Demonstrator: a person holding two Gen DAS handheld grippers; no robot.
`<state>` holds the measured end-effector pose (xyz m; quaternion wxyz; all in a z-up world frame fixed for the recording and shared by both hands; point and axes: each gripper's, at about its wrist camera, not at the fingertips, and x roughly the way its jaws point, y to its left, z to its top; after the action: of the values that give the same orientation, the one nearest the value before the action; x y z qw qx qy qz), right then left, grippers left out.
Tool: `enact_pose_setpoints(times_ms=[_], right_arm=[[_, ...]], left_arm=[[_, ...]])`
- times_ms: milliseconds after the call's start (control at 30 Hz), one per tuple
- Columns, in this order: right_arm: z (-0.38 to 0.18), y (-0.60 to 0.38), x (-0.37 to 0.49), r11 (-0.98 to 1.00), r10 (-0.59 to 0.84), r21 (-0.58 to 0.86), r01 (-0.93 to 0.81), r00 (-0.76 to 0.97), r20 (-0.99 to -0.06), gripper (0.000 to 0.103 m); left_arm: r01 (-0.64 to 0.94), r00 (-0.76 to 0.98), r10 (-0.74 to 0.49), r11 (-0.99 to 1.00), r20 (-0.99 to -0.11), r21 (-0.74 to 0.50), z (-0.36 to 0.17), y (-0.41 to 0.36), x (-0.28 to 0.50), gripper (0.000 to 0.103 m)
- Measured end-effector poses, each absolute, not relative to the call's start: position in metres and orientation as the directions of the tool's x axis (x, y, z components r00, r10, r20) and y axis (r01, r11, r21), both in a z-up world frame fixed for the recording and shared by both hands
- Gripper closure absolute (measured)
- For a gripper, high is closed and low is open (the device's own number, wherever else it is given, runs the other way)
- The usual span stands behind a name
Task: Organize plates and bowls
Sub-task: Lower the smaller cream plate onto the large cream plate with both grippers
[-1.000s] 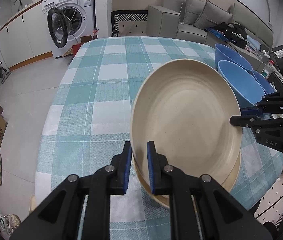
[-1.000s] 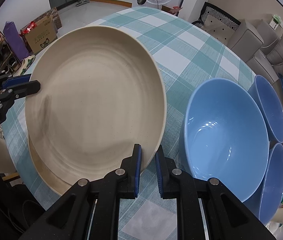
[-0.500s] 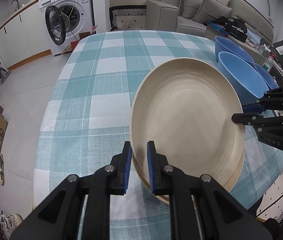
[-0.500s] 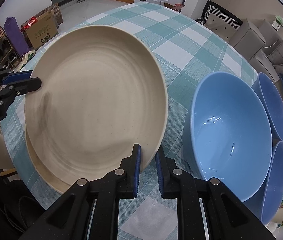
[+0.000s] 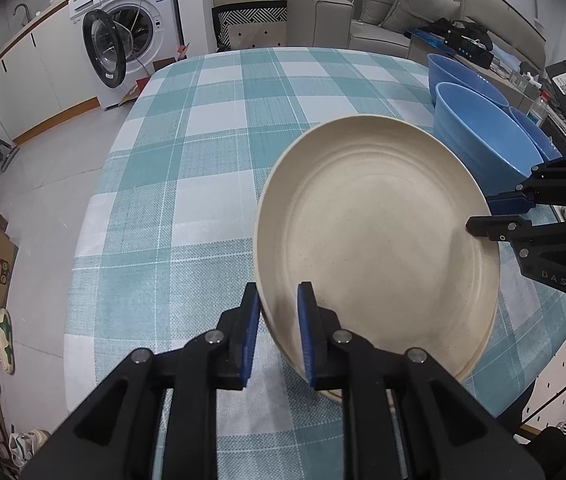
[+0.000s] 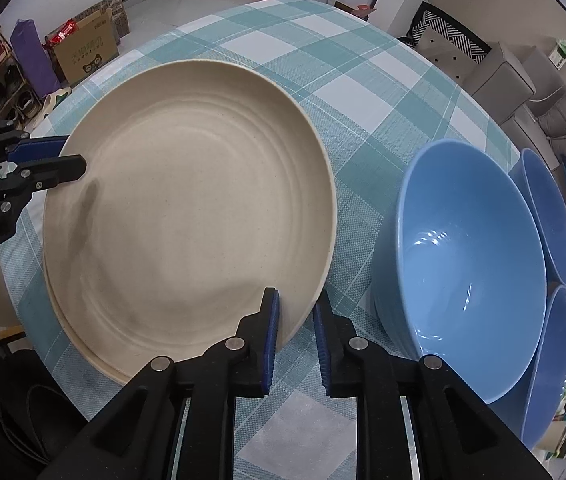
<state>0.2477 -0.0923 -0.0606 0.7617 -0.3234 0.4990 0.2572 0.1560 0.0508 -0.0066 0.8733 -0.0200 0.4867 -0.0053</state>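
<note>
A beige plate (image 5: 375,240) (image 6: 195,208) lies nested on a second beige plate, whose rim (image 5: 331,394) (image 6: 95,356) shows beneath it, on the checked tablecloth. My left gripper (image 5: 279,292) (image 6: 75,158) straddles its near-left rim. My right gripper (image 6: 295,300) (image 5: 481,212) straddles the opposite rim. Both pairs of jaws are opening, with the rim between them and small gaps at the pads. To the right stands a large blue bowl (image 6: 471,272) (image 5: 491,148), with two more blue bowls (image 6: 547,216) (image 6: 555,360) behind it.
The teal checked tablecloth (image 5: 211,160) spreads bare to the left and far side. The plates sit close to the table's near edge. Off the table are a washing machine (image 5: 123,44) with its door open, a grey sofa (image 5: 383,12) and a cardboard box (image 6: 87,52).
The top plate has come down from a slight tilt and now lies flat in the lower plate. Both grippers' jaws have widened a little around its rim.
</note>
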Motion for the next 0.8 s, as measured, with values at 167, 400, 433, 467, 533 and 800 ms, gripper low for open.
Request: enact_pose_setpoints(times_ms=[167,400,433,467,533,800], right_arm=[[-0.065,-0.09,0.245,0.645,0.052,-0.257,-0.719,0.377,-0.925,0.084],[-0.069,-0.085,0.239,0.617,0.024,-0.302,-0.726,0.401,-0.916,0.082],[-0.069,-0.085,0.239,0.614,0.022,-0.306,-0.728,0.403,-0.915,0.082],[-0.069,-0.086,0.239,0.612,0.022,-0.306,-0.729,0.402,-0.915,0.082],[-0.069,-0.086,0.24,0.612,0.025,-0.302,-0.731,0.399,-0.917,0.082],[-0.072,-0.086,0.24,0.601,0.026,-0.303,-0.74,0.397,-0.918,0.082]], left_arm=[[0.002,0.521,-0.026,1.0,-0.853,-0.03,-0.008,0.05,0.157,0.085],[0.019,0.511,-0.001,1.0,-0.86,0.01,-0.01,0.045,0.158,0.083],[0.02,0.51,0.0,1.0,-0.86,0.011,-0.01,0.044,0.158,0.083],[0.021,0.51,-0.002,1.0,-0.86,0.01,-0.01,0.045,0.158,0.083],[0.023,0.51,-0.007,1.0,-0.86,0.006,-0.01,0.046,0.158,0.083],[0.026,0.513,0.028,0.998,-0.858,0.049,-0.012,0.045,0.16,0.079]])
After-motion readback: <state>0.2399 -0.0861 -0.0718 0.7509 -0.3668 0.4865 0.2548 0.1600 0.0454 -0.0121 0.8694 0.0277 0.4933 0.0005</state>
